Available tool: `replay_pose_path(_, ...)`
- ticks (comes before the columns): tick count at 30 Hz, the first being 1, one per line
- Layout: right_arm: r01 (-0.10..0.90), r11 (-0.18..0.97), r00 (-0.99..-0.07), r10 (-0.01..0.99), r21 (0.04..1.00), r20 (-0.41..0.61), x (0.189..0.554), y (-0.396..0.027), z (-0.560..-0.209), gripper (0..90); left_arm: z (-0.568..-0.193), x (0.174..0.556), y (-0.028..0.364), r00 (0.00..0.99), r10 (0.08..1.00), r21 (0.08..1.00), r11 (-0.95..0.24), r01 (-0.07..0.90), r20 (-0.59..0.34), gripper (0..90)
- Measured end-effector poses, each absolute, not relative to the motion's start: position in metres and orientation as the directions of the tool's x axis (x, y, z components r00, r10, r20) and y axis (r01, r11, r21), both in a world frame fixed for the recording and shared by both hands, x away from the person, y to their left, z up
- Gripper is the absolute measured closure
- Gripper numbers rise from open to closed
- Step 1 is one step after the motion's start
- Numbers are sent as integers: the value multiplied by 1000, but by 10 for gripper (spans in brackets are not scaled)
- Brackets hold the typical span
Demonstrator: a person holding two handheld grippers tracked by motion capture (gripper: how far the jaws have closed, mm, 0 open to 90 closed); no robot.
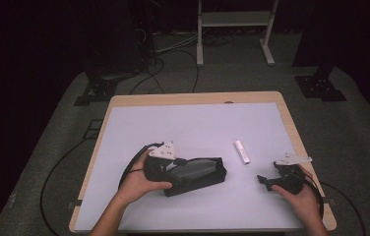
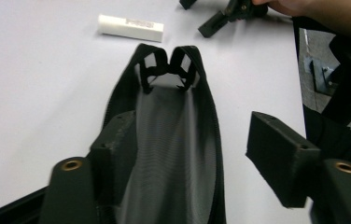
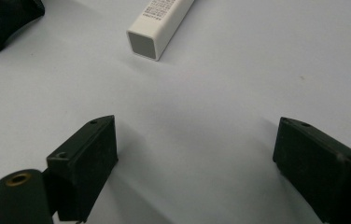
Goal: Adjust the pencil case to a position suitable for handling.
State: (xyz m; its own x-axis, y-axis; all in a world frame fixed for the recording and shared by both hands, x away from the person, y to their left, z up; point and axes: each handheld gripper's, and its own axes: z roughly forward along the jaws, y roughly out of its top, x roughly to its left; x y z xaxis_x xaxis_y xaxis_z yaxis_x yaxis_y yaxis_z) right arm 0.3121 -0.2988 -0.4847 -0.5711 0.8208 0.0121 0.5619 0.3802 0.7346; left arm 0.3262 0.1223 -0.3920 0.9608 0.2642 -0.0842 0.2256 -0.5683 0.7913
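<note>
The white box (image 3: 160, 25) lies just ahead of the released right claw (image 3: 197, 165); the left claw (image 2: 201, 158), released, straddles a black pouch (image 2: 173, 140).

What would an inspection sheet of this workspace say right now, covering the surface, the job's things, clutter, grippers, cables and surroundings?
Surface: table with wooden rim under a pale mat.
Job's things: black mesh pouch lying flat; white box to its right, apart.
Clutter: nothing seen.
Grippers: left gripper open, one jaw on the pouch, the other beside it; right gripper open over bare mat, short of the box.
Cables: black cable on the floor at left; more behind the table.
Surroundings: grey carpet, white frame, dark stands.
</note>
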Motion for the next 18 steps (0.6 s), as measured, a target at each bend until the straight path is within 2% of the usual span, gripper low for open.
replay_pose_path(6,563,379,-571,821,734,13,312,-299,-485,126,-385,328,134,950,301,801,-547,244,-84,187)
replay_pose_path(18,562,381,-572,820,734,12,312,-299,-485,127,-382,331,163,912,403,795,-526,302,-80,103)
